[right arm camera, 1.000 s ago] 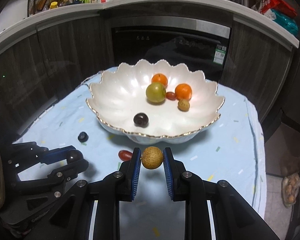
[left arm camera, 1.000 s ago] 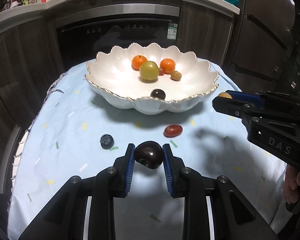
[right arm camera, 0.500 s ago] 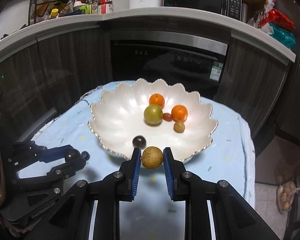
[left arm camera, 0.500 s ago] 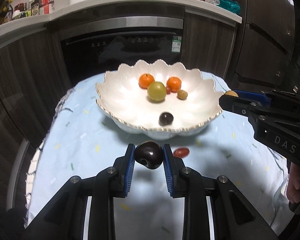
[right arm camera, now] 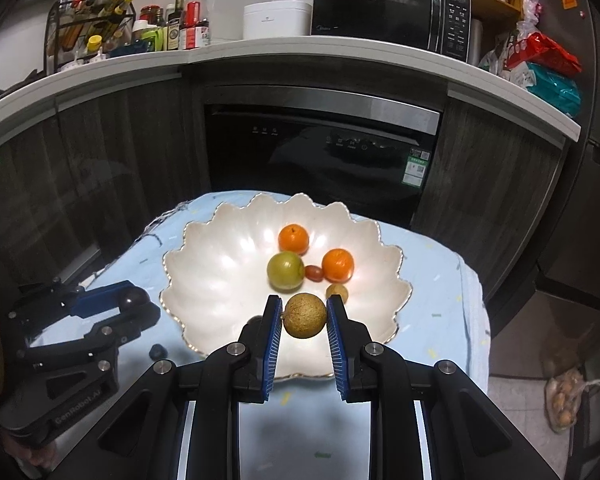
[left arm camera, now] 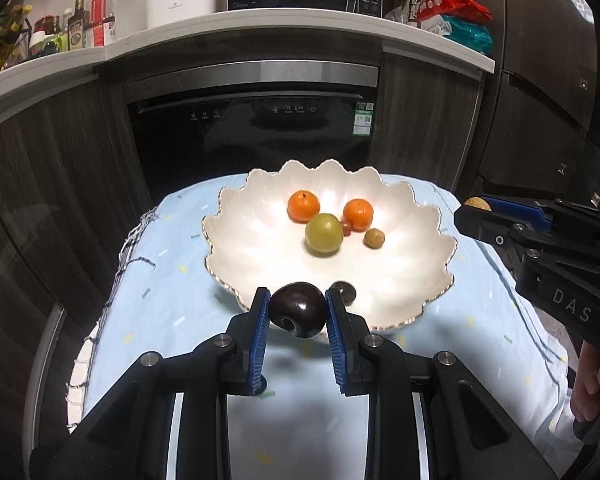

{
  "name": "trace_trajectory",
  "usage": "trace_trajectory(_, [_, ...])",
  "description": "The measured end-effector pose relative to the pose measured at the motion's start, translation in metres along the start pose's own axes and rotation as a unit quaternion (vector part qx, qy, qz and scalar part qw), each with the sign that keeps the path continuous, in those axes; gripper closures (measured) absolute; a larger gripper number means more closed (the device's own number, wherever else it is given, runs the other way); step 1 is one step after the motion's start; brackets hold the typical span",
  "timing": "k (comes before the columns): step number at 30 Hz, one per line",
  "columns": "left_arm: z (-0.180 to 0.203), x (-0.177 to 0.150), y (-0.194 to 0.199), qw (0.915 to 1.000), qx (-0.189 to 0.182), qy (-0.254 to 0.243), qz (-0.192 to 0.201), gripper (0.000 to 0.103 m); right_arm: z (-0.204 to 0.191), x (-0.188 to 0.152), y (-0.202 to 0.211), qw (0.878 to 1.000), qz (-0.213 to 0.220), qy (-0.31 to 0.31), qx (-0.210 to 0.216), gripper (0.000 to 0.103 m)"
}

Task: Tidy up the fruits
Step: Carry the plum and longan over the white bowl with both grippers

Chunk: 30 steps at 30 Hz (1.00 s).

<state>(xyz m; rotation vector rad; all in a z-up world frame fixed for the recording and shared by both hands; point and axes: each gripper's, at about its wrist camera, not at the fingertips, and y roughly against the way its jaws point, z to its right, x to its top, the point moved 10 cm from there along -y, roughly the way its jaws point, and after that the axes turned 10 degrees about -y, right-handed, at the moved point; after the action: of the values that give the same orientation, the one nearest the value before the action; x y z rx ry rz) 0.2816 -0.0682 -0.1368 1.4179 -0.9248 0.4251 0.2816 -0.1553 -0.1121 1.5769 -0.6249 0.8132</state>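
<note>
My left gripper [left arm camera: 298,312] is shut on a dark purple plum [left arm camera: 298,309], held in the air just before the near rim of the white scalloped bowl [left arm camera: 240,236]. My right gripper [right arm camera: 304,315] is shut on a round tan fruit [right arm camera: 305,315] over the bowl's [right arm camera: 204,276] near part. Inside the bowl lie two oranges [left arm camera: 303,206] [left arm camera: 358,213], a green fruit [left arm camera: 324,234], a small red fruit [left arm camera: 346,228], a small tan fruit [left arm camera: 374,238] and a dark fruit [left arm camera: 345,291]. In the right wrist view the left gripper [right arm camera: 134,300] shows at the left with the plum.
The bowl stands on a small table with a light blue cloth [left arm camera: 172,280]. A blueberry [right arm camera: 158,352] lies on the cloth left of the bowl. Dark cabinets and an oven front [left arm camera: 252,136] stand behind, under a counter with bottles and a microwave. A bag lies on the floor [right arm camera: 564,400].
Both grippers have risen with their fruits, so the bowl sits lower and smaller in view. The red fruit and blueberry on the cloth have dropped out of the left wrist view.
</note>
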Motion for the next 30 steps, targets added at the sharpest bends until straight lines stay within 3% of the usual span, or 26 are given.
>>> trace_trajectory(16, [-0.014,0.027,-0.019,1.0,-0.003,0.005,-0.002,0.075,0.011,0.03,-0.014,1.0,0.007,-0.005,-0.014,0.079])
trace_trajectory(30, [-0.03,0.039,-0.053,0.9999,0.001,0.004,-0.014,0.075,0.016,0.032,-0.044,1.0,-0.012,-0.016,-0.023,0.079])
